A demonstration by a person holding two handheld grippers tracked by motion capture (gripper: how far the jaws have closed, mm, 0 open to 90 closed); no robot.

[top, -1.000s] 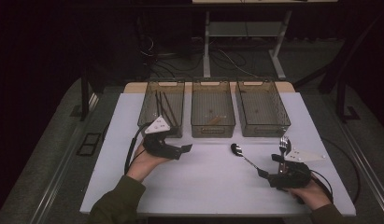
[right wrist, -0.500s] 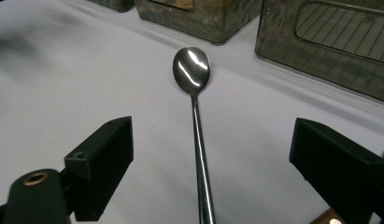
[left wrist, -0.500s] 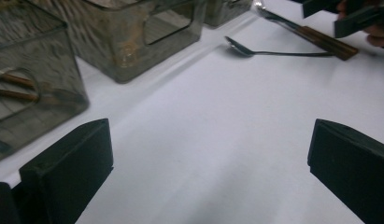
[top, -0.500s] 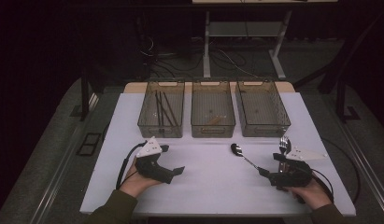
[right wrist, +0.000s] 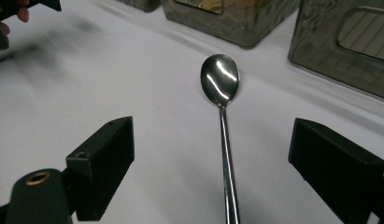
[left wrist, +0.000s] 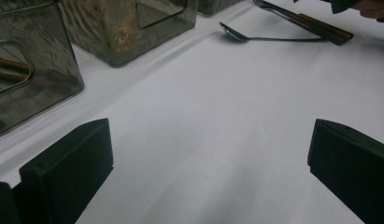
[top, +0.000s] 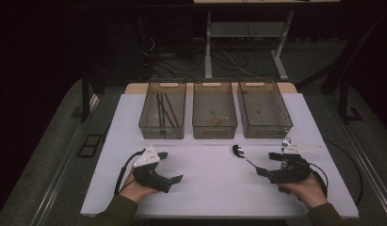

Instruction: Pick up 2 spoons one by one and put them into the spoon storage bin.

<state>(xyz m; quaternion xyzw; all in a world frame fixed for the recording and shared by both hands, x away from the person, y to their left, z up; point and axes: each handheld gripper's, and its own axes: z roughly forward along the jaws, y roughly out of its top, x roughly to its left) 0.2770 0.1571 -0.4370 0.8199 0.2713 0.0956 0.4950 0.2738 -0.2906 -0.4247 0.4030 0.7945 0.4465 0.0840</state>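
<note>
Between the right gripper's (right wrist: 213, 182) spread jaws the spoon (right wrist: 224, 140) lies untouched on the white table (top: 205, 183), handle toward them, bowl pointing far-left. Well left, the left gripper (top: 170, 167) gapes empty.

Three bins (top: 214, 117) are lined up at the table's (top: 205, 188) far side; a spoon (top: 242, 154) is laid before them, right of centre.

Left gripper (top: 170, 167) lower, nearer, fingers wider.
</note>
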